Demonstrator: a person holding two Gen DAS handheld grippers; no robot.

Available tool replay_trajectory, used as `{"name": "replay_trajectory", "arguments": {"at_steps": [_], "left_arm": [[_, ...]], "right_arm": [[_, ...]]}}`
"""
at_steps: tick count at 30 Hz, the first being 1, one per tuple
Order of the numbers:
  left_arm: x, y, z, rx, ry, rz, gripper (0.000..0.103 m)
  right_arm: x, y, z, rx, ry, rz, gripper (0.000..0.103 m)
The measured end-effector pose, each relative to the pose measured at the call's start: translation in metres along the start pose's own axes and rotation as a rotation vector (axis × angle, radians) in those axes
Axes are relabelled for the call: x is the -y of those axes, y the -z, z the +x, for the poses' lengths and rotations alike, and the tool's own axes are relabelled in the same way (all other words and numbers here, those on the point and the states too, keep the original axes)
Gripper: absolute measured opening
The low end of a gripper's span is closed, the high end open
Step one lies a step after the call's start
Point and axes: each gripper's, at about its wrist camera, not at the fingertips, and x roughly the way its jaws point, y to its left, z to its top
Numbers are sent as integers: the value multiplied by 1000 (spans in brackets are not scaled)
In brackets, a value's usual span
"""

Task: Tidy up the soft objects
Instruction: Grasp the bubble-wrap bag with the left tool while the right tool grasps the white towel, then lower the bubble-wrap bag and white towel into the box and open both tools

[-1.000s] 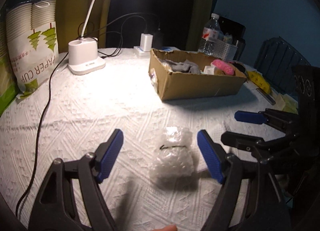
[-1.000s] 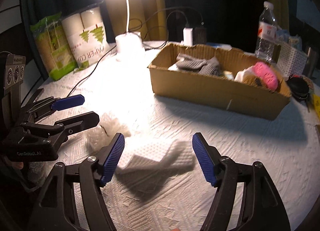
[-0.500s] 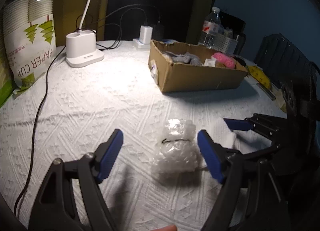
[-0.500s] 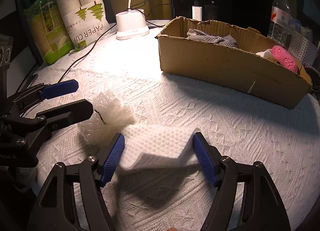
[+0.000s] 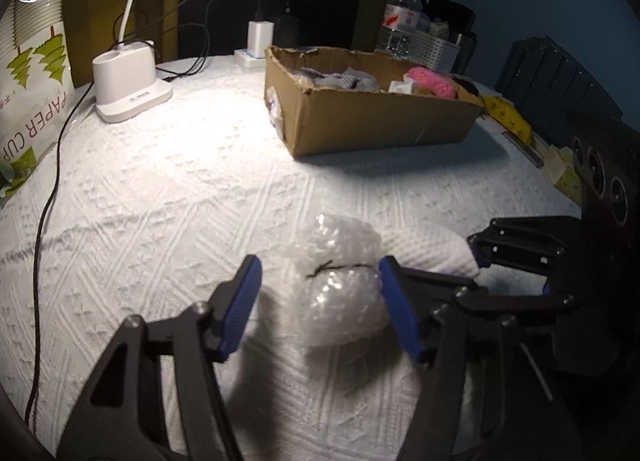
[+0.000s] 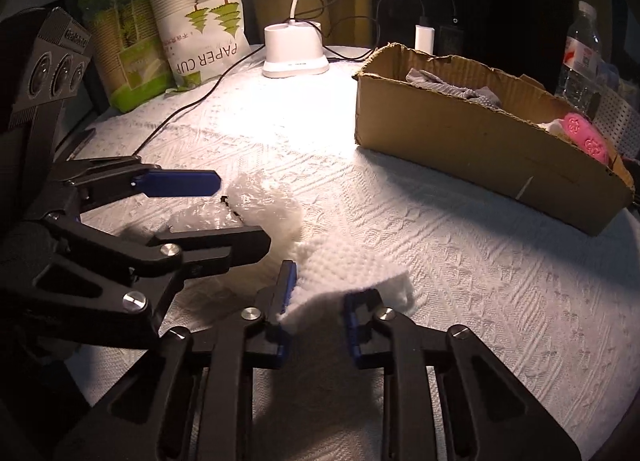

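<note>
Left of the cardboard box [image 5: 380, 121] on the bench [image 5: 160, 201], the left claw [image 5: 320, 305], just narrowed, straddles a bubble-wrap bundle [image 5: 340, 289]; pad contact is unclear. Nearer, the right claw [image 6: 318, 309], just closing, pinches a white cloth [image 6: 352, 265]. The box's contents are partly hidden.
</note>
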Motion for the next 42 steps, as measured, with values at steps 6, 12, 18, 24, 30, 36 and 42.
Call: {"name": "replay_trajectory", "arguments": {"at_steps": [6,12,18,24,30,36,42], "left_arm": [[20,-1,-4,22,-8,76,39],[28,-13,-21,77,-1,79,39],[37,-30,-27,103,-12,89,39],[46,-47,-28,121,-12,96,39],[54,-65,-24,127,-10,104,39],[61,-80,-21,130,-15,112,39],[68,-95,-21,159,-21,114,39]], "right_arm": [[6,2,-7,15,-33,25,16],[21,6,-21,41,-18,50,16],[43,5,-42,84,5,81,16],[73,1,-66,137,38,123,16],[97,-1,-78,167,58,159,16],[117,-2,-88,196,71,194,16],[133,-5,-95,223,67,222,16]]}}
